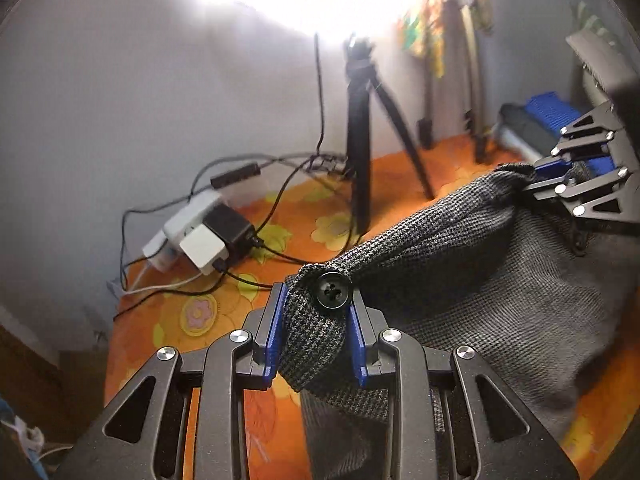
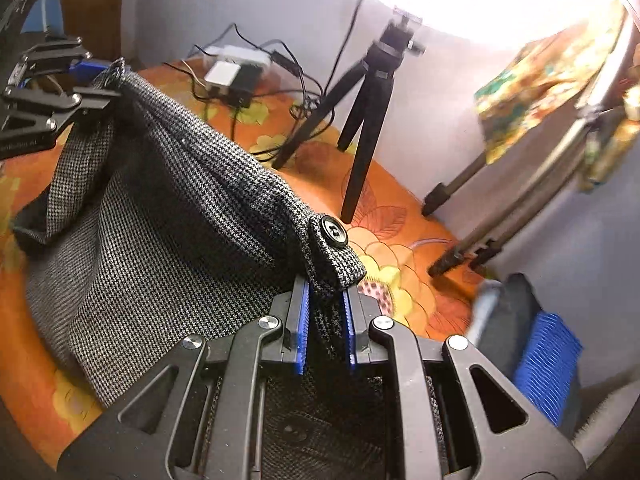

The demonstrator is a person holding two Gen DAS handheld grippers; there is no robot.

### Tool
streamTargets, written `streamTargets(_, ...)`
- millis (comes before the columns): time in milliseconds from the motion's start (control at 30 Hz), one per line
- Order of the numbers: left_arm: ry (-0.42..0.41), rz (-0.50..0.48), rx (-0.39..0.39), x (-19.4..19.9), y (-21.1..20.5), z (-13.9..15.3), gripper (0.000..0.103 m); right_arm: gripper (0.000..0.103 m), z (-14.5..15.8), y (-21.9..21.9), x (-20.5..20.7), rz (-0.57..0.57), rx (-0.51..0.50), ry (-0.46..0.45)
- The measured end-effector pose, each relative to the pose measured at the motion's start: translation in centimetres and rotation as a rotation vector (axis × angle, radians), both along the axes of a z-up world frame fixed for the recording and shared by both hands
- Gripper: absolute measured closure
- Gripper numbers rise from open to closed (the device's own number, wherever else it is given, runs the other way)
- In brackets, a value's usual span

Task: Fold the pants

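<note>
Grey houndstooth pants (image 1: 460,240) hang stretched between both grippers above the orange floral cloth (image 1: 304,216). The left gripper (image 1: 316,332) pinches one buttoned waistband corner; the right gripper (image 2: 324,328) pinches the other, near the black tripod (image 2: 372,92).

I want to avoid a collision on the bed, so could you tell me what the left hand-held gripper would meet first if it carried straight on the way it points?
Probably the orange floral sheet just ahead of the left hand-held gripper, which is clamped on the pants; beyond lie the loose cables and the black tripod. Depth is uncertain.
</note>
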State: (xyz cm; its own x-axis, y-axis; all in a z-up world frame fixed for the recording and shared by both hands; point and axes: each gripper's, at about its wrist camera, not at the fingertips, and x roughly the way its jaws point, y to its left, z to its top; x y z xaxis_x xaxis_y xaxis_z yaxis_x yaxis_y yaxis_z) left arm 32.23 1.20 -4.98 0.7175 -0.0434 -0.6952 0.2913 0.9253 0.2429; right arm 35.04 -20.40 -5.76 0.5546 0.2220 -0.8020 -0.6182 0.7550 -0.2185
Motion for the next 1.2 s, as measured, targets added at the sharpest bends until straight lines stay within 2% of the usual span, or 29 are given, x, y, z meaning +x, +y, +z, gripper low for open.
streamTargets(33, 0.011, 0.003, 0.0, 0.7, 0.0, -0.5, 0.076, 0.086, -0.5, -0.3, 1.0, -0.01, 0.018, 0.024)
streamTargets(133, 0.046, 0.017, 0.004, 1.9, 0.3, -2.2, 0.076, 0.043, -0.3, -2.8, 1.7, -0.101, 0.091, 0.007)
streamTargets(267, 0.07, 0.033, -0.031, 2.9, 1.0, -3.2, 0.076, 0.042, 0.4, -10.3, 1.0, -0.268, 0.184, 0.025)
streamTargets(433, 0.061, 0.023, -0.012, 3.1, 0.6, -3.2, 0.076, 0.041, -0.3, -17.9, 0.7, -0.427, 0.314, 0.134)
streamTargets(567, 0.053, 0.029, -0.017, 3.0, 0.7, -3.0, 0.076, 0.041, -2.4, -19.2, 1.9, -0.467, 0.377, 0.237)
streamTargets(700, 0.033, 0.016, 0.002, 2.4, 0.5, -2.7, 0.076, 0.041, -4.1, -17.0, 2.8, -0.441, 0.333, 0.237)
streamTargets(733, 0.03, 0.013, 0.001, 2.4, 0.6, -2.5, 0.076, 0.042, -4.4, -16.4, 2.8, -0.432, 0.327, 0.239)
streamTargets(800, 0.024, 0.009, -0.002, 2.5, 0.6, -2.2, 0.076, 0.08, -4.6, -15.1, 2.6, -0.407, 0.309, 0.235)
streamTargets(833, 0.023, 0.012, -0.005, 2.7, 0.7, -2.1, 0.076, 0.092, -4.5, -14.4, 2.4, -0.404, 0.274, 0.217)
streamTargets(933, 0.042, 0.038, -0.025, 3.9, 1.0, -2.2, 0.074, 0.094, -3.8, -13.6, 1.7, -0.415, 0.174, 0.109)
streamTargets(1033, 0.057, 0.061, -0.04, 4.6, 1.2, -2.6, 0.065, 0.095, -3.8, -14.5, 2.4, -0.474, 0.183, 0.119)
streamTargets(1067, 0.05, 0.067, -0.032, 4.5, 1.3, -2.6, 0.063, 0.095, -3.8, -14.3, 2.4, -0.472, 0.17, 0.114)
streamTargets(1133, 0.033, 0.095, -0.013, 4.1, 2.0, -2.3, 0.051, 0.094, -3.7, -13.6, 2.0, -0.456, 0.123, 0.083)
streamTargets(1200, 0.022, 0.129, -0.019, 3.5, 3.4, -1.5, 0.047, 0.094, -3.6, -13.3, 1.8, -0.459, 0.1, 0.069)
